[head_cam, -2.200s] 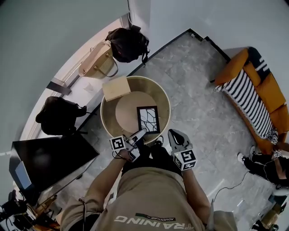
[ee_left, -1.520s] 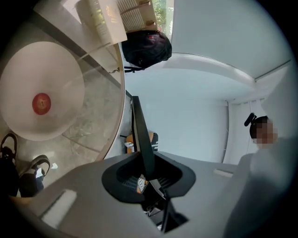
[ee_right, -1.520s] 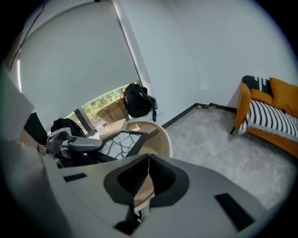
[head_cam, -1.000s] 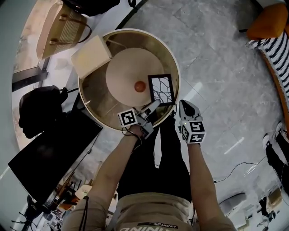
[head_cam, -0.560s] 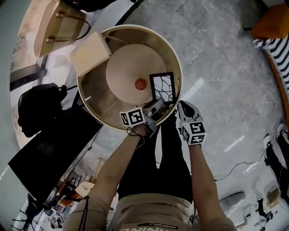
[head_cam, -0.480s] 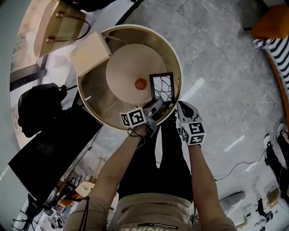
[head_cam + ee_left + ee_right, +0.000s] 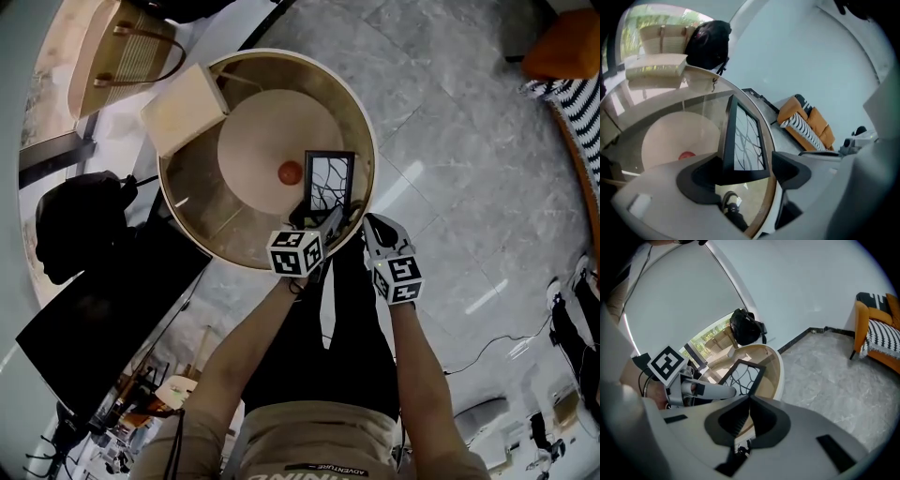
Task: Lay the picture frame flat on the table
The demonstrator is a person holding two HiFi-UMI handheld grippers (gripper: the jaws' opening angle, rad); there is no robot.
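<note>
The black picture frame with a white, branch-patterned picture stands tilted on the round glass table, near its right rim. My left gripper is at the frame's near edge and its jaws are opening. In the left gripper view the frame has its lower edge between the jaws of the left gripper; the right jaw stands clear of it. My right gripper hovers just right of the left one, shut and holding nothing. The right gripper points at the frame.
A small red round thing shows at the table's middle. A pale wooden box rests on the far left rim. A woven bag, a black bag and a dark panel lie left; a striped sofa right.
My left gripper has shifted right, to the frame's near edge, and its jaws have spread. The frame looks narrower and more on edge. The right gripper has barely moved.
</note>
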